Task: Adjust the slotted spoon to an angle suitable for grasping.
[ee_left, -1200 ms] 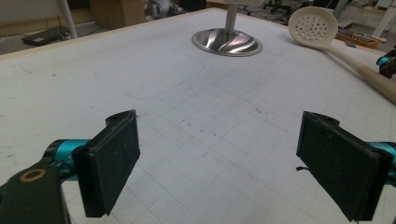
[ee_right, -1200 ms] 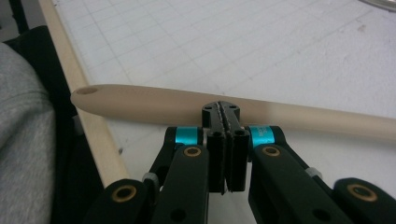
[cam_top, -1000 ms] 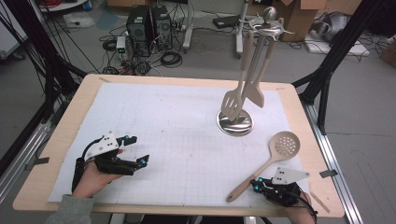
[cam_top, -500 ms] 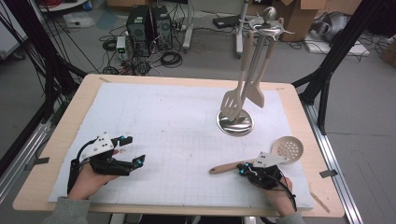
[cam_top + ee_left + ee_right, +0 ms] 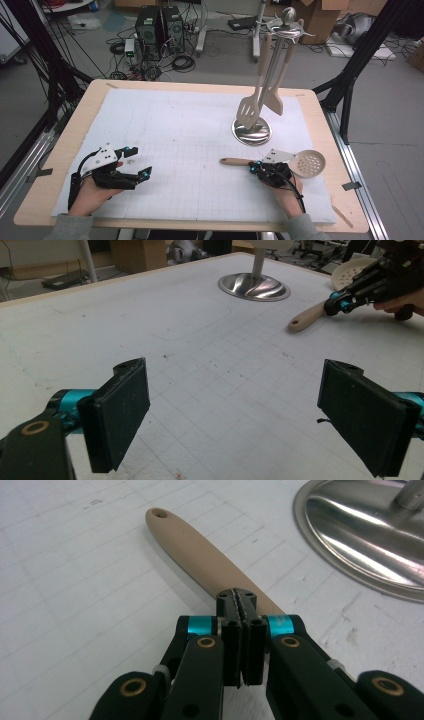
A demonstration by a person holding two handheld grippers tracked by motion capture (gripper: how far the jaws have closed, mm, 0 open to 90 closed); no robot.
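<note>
The skimmer spoon (image 5: 287,162) lies flat on the white grid mat (image 5: 190,135) near the right edge of the desk (image 5: 85,107), its round perforated bowl pointing toward that edge and its pale wooden handle (image 5: 200,555) pointing toward the middle of the mat. A small hanging hole marks the free end of the handle.

The right gripper (image 5: 264,169) sits right over the handle, close to where it meets the bowl. In the right gripper view its two black jaws are pressed together with no gap between them, and the handle runs on from just past their tips; whether the tips touch the wood or merely hover above it cannot be told. The hand (image 5: 285,192) holding this gripper comes in from the near edge of the desk.

Just beyond the spoon stands a utensil rack (image 5: 274,65) on a round polished metal base (image 5: 251,131). A slotted turner (image 5: 249,107) and a plain spatula (image 5: 273,100) hang from its top, both light-coloured, their blades just above the base.

Well apart, at the near left of the mat, the left gripper (image 5: 140,174) rests low over the surface in the other hand (image 5: 92,192). Its jaws stand wide apart with nothing but bare mat between them, and they point across toward the spoon.

Past the far edge of the desk, computer towers (image 5: 157,25) and cables lie on the floor.
</note>
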